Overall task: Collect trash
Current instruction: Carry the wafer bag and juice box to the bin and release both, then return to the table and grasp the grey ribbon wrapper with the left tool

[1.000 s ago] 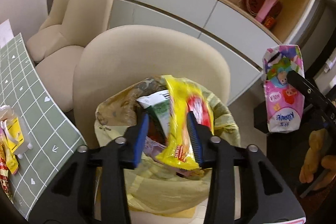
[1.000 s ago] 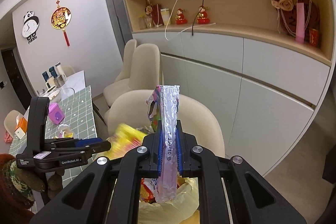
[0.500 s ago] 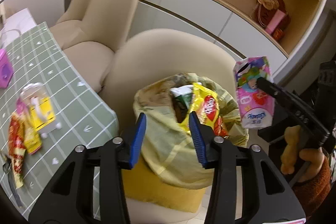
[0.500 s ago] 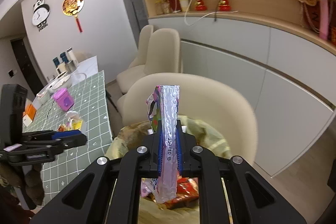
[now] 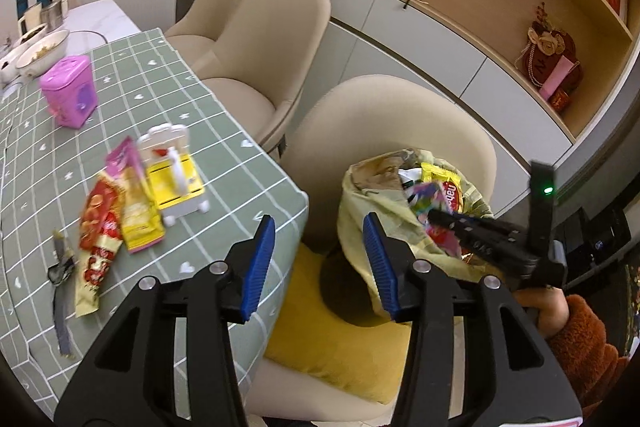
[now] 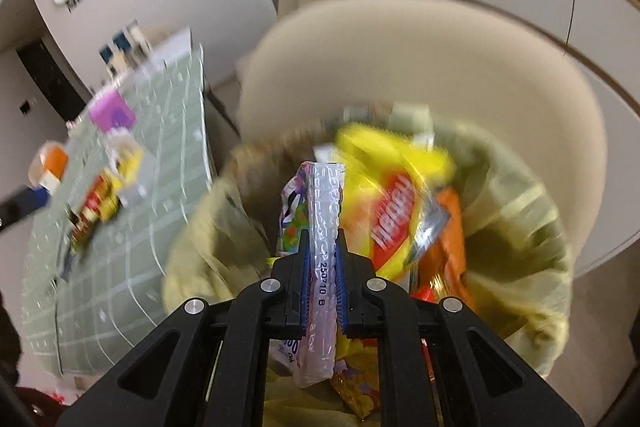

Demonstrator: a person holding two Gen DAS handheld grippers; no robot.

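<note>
Trash bag [image 5: 362,211], pale yellow plastic and open at the top, sits on the seat of a beige chair [image 5: 400,115] just beside the corner of the surface [image 5: 224,131], which carries a green checked cloth. The bag holds a yellow snack packet [image 6: 384,195] and other bright wrappers. Right gripper [image 6: 323,247]: jaws pressed together on a pink tissue pack [image 6: 320,211], pinching it along its sealed edge, with the pack standing upright over the bag's mouth; the right wrist view is blurred. In the left wrist view this gripper reaches into the bag's opening from the right, held by a hand [image 5: 550,309] in a rust-brown fleecy sleeve [image 5: 584,343]. Left gripper [image 5: 320,267]: jaws spread with nothing between them, over the corner of the surface and the chair's yellow cushion [image 5: 320,339]. On the cloth lie a red snack wrapper [image 5: 98,231], a yellow wrapper [image 5: 138,211], a white-and-yellow toy-like object [image 5: 172,171], a pink box [image 5: 70,91] and a thin dark strip [image 5: 60,287].
</note>
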